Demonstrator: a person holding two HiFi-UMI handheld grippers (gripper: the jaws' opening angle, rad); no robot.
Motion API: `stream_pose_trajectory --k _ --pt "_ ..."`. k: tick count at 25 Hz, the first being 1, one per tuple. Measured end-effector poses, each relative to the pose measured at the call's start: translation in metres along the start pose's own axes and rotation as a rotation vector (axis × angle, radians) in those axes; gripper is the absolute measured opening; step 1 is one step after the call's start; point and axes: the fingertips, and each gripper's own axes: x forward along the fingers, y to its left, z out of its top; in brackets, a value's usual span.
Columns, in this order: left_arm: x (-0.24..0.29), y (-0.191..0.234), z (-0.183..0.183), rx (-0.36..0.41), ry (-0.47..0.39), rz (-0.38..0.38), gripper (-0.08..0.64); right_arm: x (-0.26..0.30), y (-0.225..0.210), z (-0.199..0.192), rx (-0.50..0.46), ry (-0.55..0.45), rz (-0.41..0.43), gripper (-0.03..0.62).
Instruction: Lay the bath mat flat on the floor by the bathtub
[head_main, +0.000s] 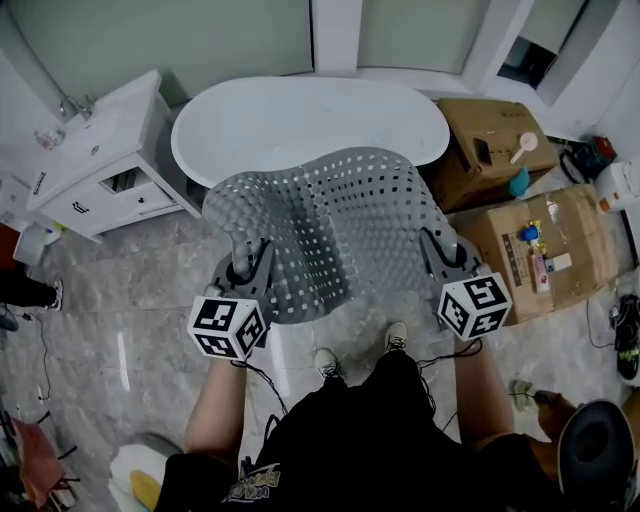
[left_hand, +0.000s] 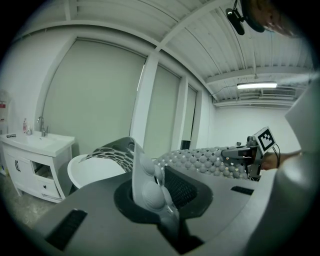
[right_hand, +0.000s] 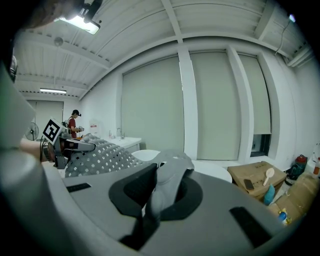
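A grey perforated bath mat (head_main: 330, 235) hangs stretched between my two grippers, held up in the air in front of the white bathtub (head_main: 300, 120). My left gripper (head_main: 243, 268) is shut on the mat's left near corner, whose edge (left_hand: 145, 175) stands upright between the jaws. My right gripper (head_main: 440, 255) is shut on the right near corner (right_hand: 167, 182). The mat (left_hand: 210, 160) sags in a curve towards the tub. The mat's studded underside (right_hand: 97, 157) faces the right gripper view.
A white vanity with sink (head_main: 100, 160) stands left of the tub. Cardboard boxes (head_main: 530, 240) with small items lie on the right. The marble floor (head_main: 130, 300) stretches under the mat, and the person's shoes (head_main: 326, 361) stand on it near the tub.
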Motion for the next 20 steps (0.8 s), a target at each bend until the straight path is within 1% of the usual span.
stream_pose_trajectory --k 6,12,20 --pt "0.031 -0.015 0.002 0.004 0.025 0.044 0.058 0.015 -0.04 -0.008 0.026 0.017 0.042 0.029" --pt "0.072 -0.046 -0.001 -0.009 0.047 0.094 0.058 0.028 -0.093 -0.023 0.052 0.043 0.096 0.029" --pt "0.126 -0.089 -0.029 -0.035 0.1 0.151 0.058 0.039 -0.169 -0.06 0.079 0.088 0.141 0.029"
